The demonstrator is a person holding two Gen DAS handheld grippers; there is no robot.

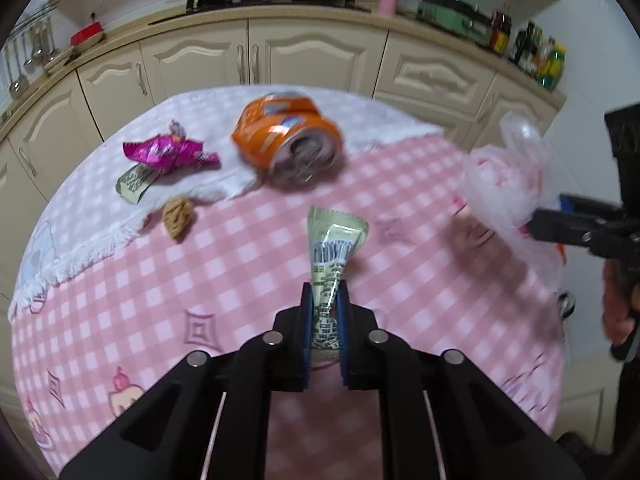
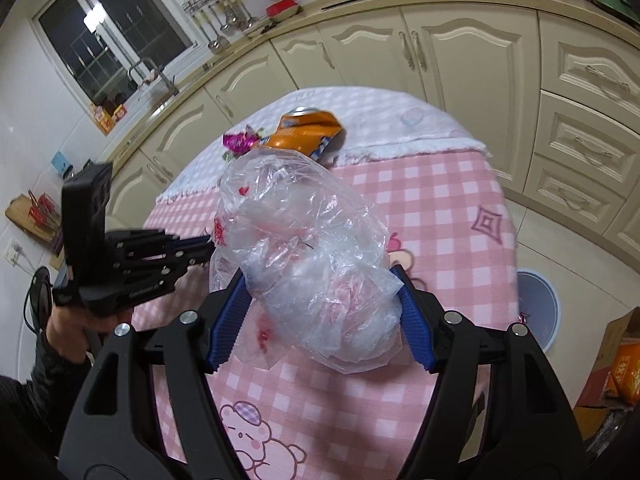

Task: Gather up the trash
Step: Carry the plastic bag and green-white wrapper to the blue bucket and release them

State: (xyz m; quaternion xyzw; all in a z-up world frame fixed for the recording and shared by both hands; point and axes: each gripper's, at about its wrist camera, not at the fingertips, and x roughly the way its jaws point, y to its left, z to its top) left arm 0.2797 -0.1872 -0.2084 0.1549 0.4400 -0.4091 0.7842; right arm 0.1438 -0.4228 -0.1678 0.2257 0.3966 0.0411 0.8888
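Observation:
My left gripper (image 1: pixel 325 304) is shut on a pale green snack wrapper (image 1: pixel 334 240) with a barcode, held above the pink checked tablecloth (image 1: pixel 240 264). On the table lie a crushed orange can (image 1: pixel 288 140), a magenta foil wrapper (image 1: pixel 170 152), a small printed wrapper (image 1: pixel 134 182) and a walnut shell (image 1: pixel 179 218). My right gripper (image 2: pixel 320 292) stands wide, with a clear plastic bag (image 2: pixel 308 248) draped over and between its blue fingers (image 2: pixel 414 320). It also shows in the left wrist view (image 1: pixel 538 224) at the right. The left gripper (image 2: pixel 208 246) sits at the bag's left edge.
Cream kitchen cabinets (image 1: pixel 320 56) run behind the round table. A white towel (image 1: pixel 80 220) covers the table's far part. A round stool (image 2: pixel 538 308) and a cardboard box (image 2: pixel 620 352) stand on the floor to the right.

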